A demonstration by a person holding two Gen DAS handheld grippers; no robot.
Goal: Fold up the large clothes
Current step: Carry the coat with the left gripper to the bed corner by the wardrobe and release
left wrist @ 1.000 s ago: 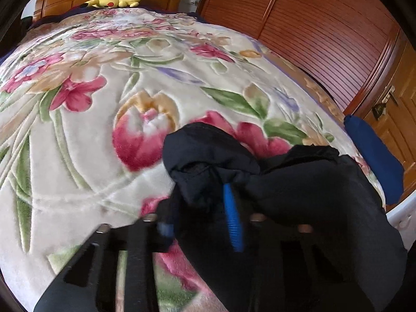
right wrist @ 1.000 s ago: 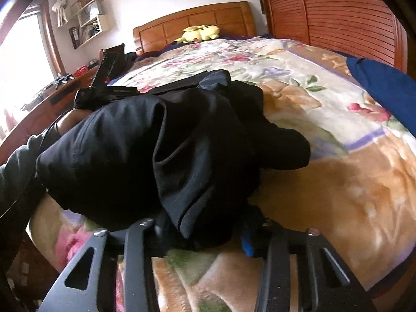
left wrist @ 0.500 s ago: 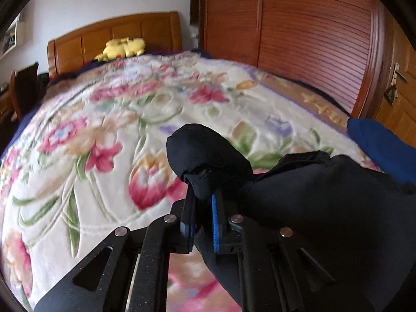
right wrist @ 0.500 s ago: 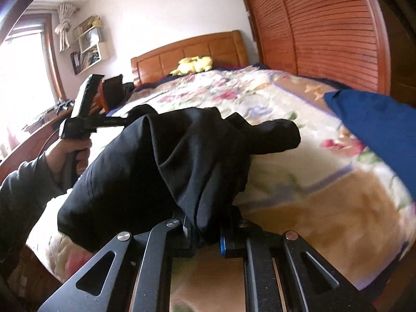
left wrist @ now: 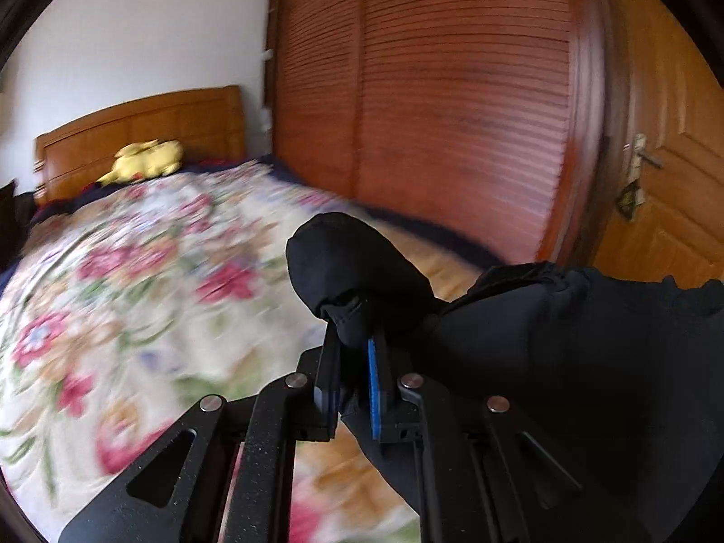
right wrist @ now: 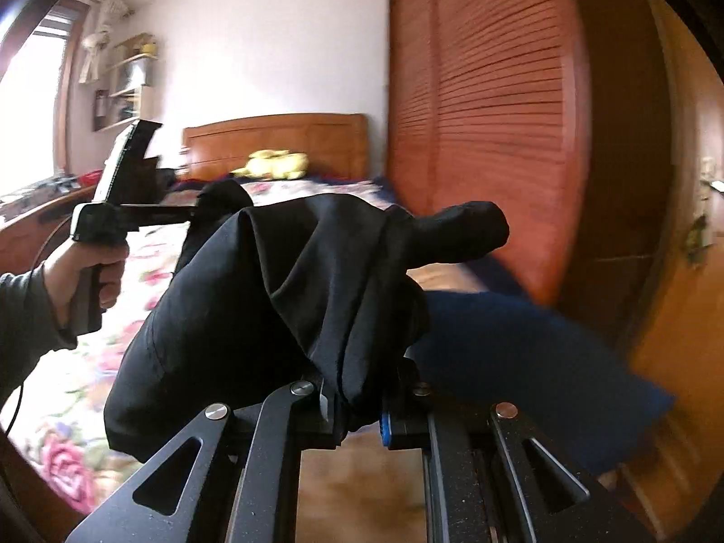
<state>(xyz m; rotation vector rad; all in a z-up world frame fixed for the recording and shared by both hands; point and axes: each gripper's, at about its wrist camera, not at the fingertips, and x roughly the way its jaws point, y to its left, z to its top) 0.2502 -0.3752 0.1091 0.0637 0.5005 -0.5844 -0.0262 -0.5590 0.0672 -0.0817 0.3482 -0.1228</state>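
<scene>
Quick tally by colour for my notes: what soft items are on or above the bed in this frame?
Black: 1, the black garment, clamped by both the left tool and the right tool
Yellow: 1, the plush toy by the headboard
Blue: 1, the blue cloth
Floral: 1, the blanket
Total: 4

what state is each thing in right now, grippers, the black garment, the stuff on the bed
left gripper: shut on the black garment
right gripper: shut on the black garment
black garment: bunched, held up off the bed between both grippers
floral bedspread: spread flat over the bed
yellow plush toy: lying by the headboard
blue cloth: lying at the bed's edge
wardrobe doors: closed
</scene>
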